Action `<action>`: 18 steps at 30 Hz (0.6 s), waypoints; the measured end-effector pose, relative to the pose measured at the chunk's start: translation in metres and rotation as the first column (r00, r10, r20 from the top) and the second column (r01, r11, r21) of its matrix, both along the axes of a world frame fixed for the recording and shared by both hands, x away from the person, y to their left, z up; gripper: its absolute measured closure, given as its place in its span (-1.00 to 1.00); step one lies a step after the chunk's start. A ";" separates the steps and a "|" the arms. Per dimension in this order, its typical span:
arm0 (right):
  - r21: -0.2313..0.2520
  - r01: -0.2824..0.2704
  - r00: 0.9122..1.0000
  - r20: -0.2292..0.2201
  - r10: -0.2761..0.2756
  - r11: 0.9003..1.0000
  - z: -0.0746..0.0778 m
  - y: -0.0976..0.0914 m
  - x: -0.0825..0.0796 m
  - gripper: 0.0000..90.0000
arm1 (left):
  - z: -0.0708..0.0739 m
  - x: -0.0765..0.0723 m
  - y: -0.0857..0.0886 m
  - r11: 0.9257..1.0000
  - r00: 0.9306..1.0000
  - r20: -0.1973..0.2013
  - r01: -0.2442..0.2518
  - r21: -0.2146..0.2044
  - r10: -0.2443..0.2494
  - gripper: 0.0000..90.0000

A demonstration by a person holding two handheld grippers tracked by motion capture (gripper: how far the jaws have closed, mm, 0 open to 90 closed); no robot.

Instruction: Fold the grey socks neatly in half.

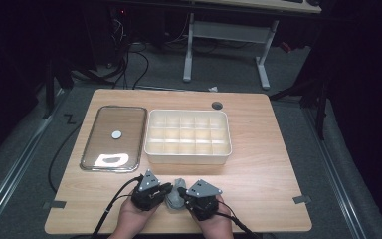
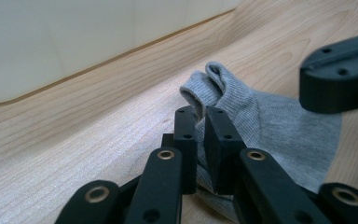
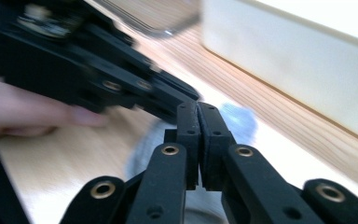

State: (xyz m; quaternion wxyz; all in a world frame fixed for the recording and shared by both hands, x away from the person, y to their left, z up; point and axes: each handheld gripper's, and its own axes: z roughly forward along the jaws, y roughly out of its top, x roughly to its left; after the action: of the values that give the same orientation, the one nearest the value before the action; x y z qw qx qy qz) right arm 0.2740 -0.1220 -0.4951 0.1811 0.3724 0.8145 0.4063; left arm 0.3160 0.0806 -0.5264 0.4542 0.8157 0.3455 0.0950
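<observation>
Both grippers sit at the desk's near edge: left gripper (image 2: pixel 200 116) clenched on a fold of the grey sock (image 2: pixel 270 126), right gripper (image 3: pixel 198 112) clamped on the sock too (blurred there). Sock lies between them, just before the white divided box (image 1: pixel 188 157).

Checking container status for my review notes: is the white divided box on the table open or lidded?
Open. The white divided box shows its bare compartments from above, and the clear lid lies flat on the table beside it.

Overhead view; two close tool-mounted views
</observation>
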 end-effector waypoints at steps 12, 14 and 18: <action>-0.011 0.007 0.997 -0.076 -0.008 1.000 -0.033 -0.001 -0.004 1.00 | 0.019 -0.025 -0.007 0.998 0.996 0.068 0.052 -0.036 -0.049 0.76; -0.009 0.004 0.997 -0.076 -0.005 1.000 -0.033 -0.001 -0.003 1.00 | 0.012 -0.025 -0.011 0.999 0.997 0.052 0.054 0.006 -0.054 0.77; -0.007 0.004 0.997 -0.073 -0.004 1.000 -0.034 -0.002 -0.003 1.00 | 0.001 -0.026 -0.011 0.996 0.998 0.028 0.050 0.071 -0.052 0.77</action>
State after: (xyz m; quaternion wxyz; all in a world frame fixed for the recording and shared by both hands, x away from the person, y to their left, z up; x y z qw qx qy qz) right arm 0.2705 -0.1238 -0.5290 0.1531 0.3879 0.8213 0.3894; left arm 0.2897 0.0694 -0.5253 0.4326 0.8382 0.3142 0.1077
